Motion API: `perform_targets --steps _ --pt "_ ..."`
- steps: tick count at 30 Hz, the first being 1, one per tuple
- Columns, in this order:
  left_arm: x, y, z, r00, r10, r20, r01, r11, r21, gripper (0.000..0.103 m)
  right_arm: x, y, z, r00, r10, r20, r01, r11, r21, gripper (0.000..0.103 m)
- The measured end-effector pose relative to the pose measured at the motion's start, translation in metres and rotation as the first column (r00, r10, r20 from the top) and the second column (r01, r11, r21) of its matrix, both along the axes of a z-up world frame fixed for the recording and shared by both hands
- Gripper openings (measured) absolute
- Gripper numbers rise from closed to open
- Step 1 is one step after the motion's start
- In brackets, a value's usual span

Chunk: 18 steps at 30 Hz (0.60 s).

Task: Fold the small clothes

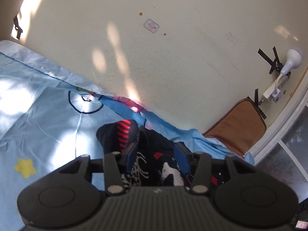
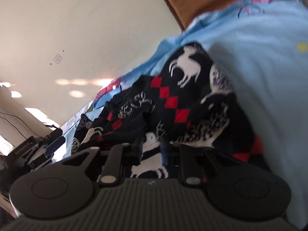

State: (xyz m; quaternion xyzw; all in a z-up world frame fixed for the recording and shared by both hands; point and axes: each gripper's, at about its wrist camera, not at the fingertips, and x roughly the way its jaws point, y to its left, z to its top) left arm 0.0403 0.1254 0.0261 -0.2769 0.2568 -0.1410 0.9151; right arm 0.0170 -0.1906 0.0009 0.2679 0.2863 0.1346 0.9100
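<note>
A black knitted garment (image 1: 154, 140) with white animal shapes and red diamonds lies crumpled on a light blue bed sheet (image 1: 38, 105). A part with red stripes (image 1: 126, 132) sticks out at its far left. My left gripper (image 1: 156, 148) is low over the garment, its blue pads apart, with cloth lying between them and loose. In the blurred right wrist view the same garment (image 2: 173, 100) is heaped on the sheet (image 2: 259, 77). My right gripper (image 2: 152, 148) is at its near edge, jaws apart around a white patch of the knit. The left gripper (image 2: 56, 137) shows at the far left.
A cream wall (image 1: 173, 48) runs along the far side of the bed. A brown cushion (image 1: 236, 129) leans in the corner, with a white power strip and plug (image 1: 275, 90) taped above it. Grey floor (image 1: 288, 154) shows at the right.
</note>
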Motion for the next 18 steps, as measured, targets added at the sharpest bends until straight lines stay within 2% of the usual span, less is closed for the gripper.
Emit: perform_targets --steps 3,7,8,9,11,13,16,18 --pt "0.015 -0.018 -0.002 0.995 -0.070 -0.068 0.071 0.997 0.018 0.058 0.002 -0.015 0.011 0.994 -0.047 0.094 0.055 0.995 -0.086 0.038" --pt "0.038 -0.044 -0.015 0.973 -0.147 -0.176 0.156 0.987 0.042 0.062 0.030 -0.042 -0.001 0.990 -0.121 0.073 0.124 0.992 -0.035 0.038" --pt "0.041 -0.050 -0.019 0.968 -0.167 -0.185 0.179 0.983 0.049 0.059 0.038 -0.046 -0.007 0.990 -0.133 0.050 0.134 0.991 -0.013 0.038" --pt "0.041 -0.058 -0.021 0.967 -0.178 -0.181 0.194 0.978 0.077 0.043 0.047 -0.050 -0.014 0.990 -0.142 0.021 0.142 0.990 0.005 0.038" --pt "0.034 -0.070 -0.024 0.975 -0.163 -0.151 0.191 0.962 0.197 0.010 0.059 -0.050 -0.027 0.988 -0.151 -0.039 0.152 0.988 0.014 0.038" --pt "0.025 -0.063 -0.022 0.987 -0.115 -0.108 0.138 0.961 0.240 0.010 0.063 -0.043 -0.032 0.989 -0.137 -0.053 0.138 0.990 0.012 0.037" --pt "0.023 -0.038 -0.015 0.997 -0.007 -0.072 0.024 0.970 0.243 0.010 0.050 -0.031 -0.017 0.993 -0.107 0.057 0.109 0.993 -0.036 0.037" --pt "0.029 -0.033 -0.022 0.994 0.011 -0.108 0.015 0.971 0.241 0.011 0.046 -0.023 -0.007 0.987 -0.104 0.119 0.114 0.990 -0.079 0.037"
